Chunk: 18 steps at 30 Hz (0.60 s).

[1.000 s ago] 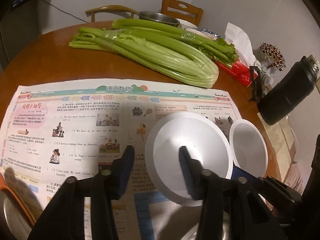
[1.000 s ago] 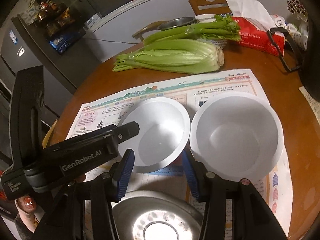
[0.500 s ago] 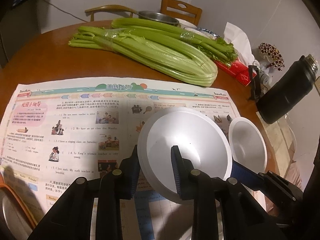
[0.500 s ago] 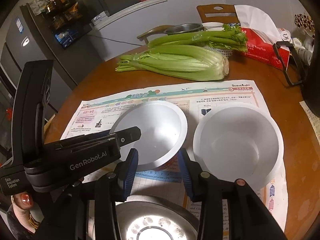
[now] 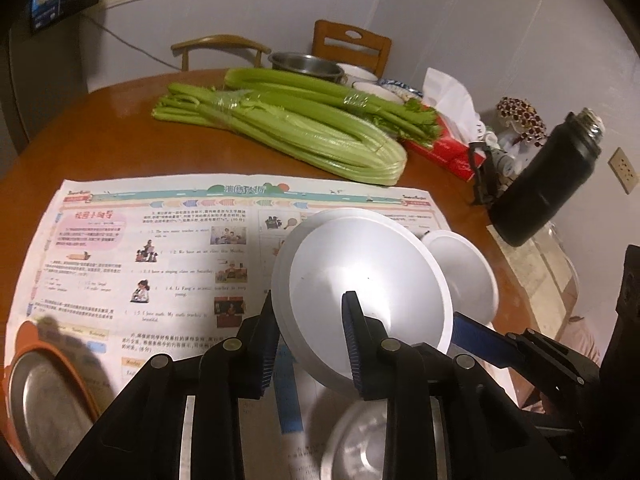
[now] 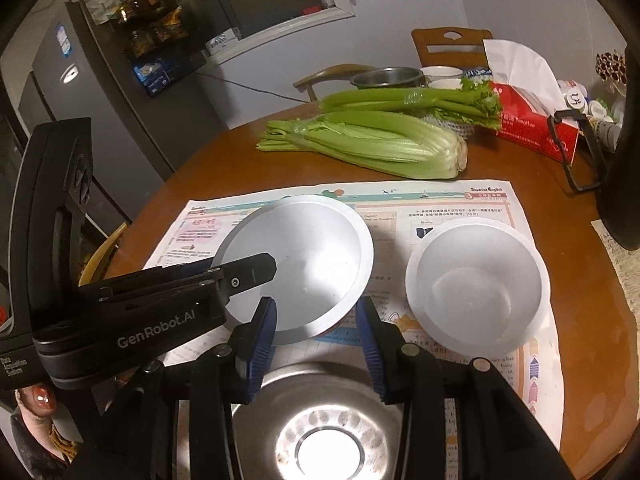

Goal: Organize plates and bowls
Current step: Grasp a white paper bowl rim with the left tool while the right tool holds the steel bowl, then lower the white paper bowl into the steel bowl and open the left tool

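My left gripper is shut on the near rim of a white bowl, one finger inside and one outside. The bowl hangs tilted above the newspaper. In the right wrist view the same bowl floats just beyond my right gripper, which stands open with nothing between its pads. A second white bowl sits upright on the paper to the right. Under the right gripper a steel bowl lies on the table, its sides hidden by the finger bodies.
Two celery bunches lie across the round wooden table behind the paper. A red tissue box, a black flask and small clutter stand at the right. A steel pot is at the back, an orange-rimmed steel plate at the near left.
The left jaws closed on the white bowl's rim, then raised and tilted it off the newspaper. The right jaws narrowed, and that gripper pulled up and away from the second bowl.
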Available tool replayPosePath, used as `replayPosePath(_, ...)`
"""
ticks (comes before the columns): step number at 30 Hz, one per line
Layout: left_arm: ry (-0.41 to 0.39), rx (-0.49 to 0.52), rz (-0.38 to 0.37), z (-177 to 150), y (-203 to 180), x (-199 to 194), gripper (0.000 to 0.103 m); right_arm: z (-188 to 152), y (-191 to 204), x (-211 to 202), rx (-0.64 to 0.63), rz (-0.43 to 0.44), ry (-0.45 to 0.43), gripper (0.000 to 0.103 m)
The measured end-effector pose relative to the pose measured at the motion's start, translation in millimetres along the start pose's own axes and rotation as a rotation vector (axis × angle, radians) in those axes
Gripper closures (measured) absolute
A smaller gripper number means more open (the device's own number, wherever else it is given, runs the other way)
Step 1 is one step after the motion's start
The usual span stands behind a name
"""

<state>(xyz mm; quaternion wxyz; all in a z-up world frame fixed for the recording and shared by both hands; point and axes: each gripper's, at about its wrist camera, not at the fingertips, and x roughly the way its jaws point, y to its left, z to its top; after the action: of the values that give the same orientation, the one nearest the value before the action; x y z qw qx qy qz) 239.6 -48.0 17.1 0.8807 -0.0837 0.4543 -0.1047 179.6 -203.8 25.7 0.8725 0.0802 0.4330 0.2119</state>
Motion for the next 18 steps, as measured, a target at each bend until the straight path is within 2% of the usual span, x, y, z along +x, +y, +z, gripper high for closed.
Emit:
replayPosePath(12,-0.052,0.029,-0.017,-22,-18,-45,0.072,-17,13,-45,-0.027,0.019,-0.047,0.061)
replayPosePath(18,-0.048,0.05,-0.032,-40,-32,-57,0.072,-31,16,-70,-0.037,0.015,-0.073,0.061)
